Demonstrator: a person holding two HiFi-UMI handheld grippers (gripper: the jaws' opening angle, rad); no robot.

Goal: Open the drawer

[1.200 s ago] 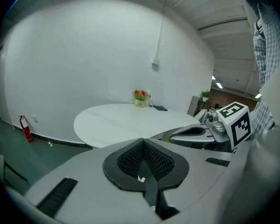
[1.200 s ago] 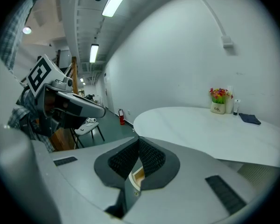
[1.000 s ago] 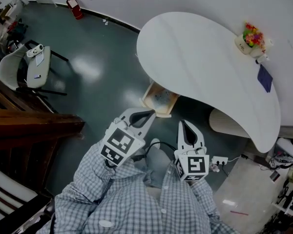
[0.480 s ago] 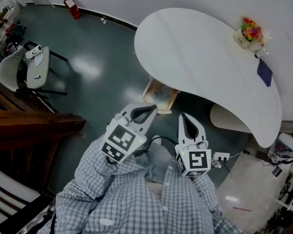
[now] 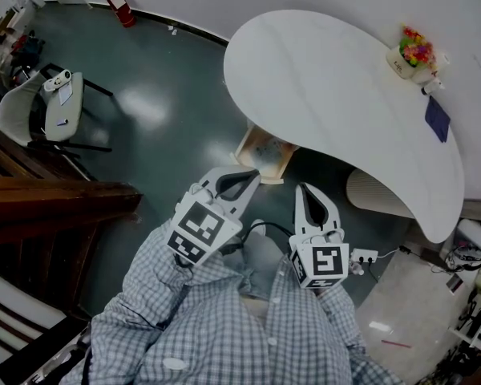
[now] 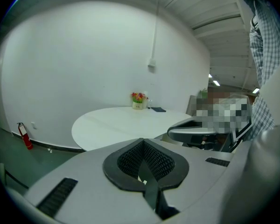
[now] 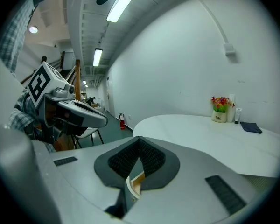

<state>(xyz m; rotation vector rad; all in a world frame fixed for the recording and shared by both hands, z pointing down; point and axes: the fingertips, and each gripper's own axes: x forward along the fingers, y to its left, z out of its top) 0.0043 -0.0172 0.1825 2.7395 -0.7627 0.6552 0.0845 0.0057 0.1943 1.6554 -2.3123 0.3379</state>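
Observation:
A shallow wooden drawer (image 5: 266,152) sticks out from under the near edge of the white curved table (image 5: 337,87), with its inside showing. My left gripper (image 5: 252,176) is shut and empty, its tip just short of the drawer's front edge. My right gripper (image 5: 305,189) is to the right of the drawer and a little back from it, also shut on nothing. In the left gripper view the closed gripper (image 6: 143,164) points over the table (image 6: 126,125). In the right gripper view a sliver of the drawer (image 7: 136,182) shows through the slit of the closed gripper (image 7: 137,158).
A flower pot (image 5: 413,58) and a dark blue cloth (image 5: 437,120) lie at the table's far right. A white stool (image 5: 377,195) stands under the table's right side. A chair (image 5: 48,111) and dark wooden rails (image 5: 48,207) are on the left, and a power strip (image 5: 361,259) lies on the floor.
Both grippers have crept slightly forward toward the drawer and stay shut. The head view has shifted a little. The drawer sticks out as before.

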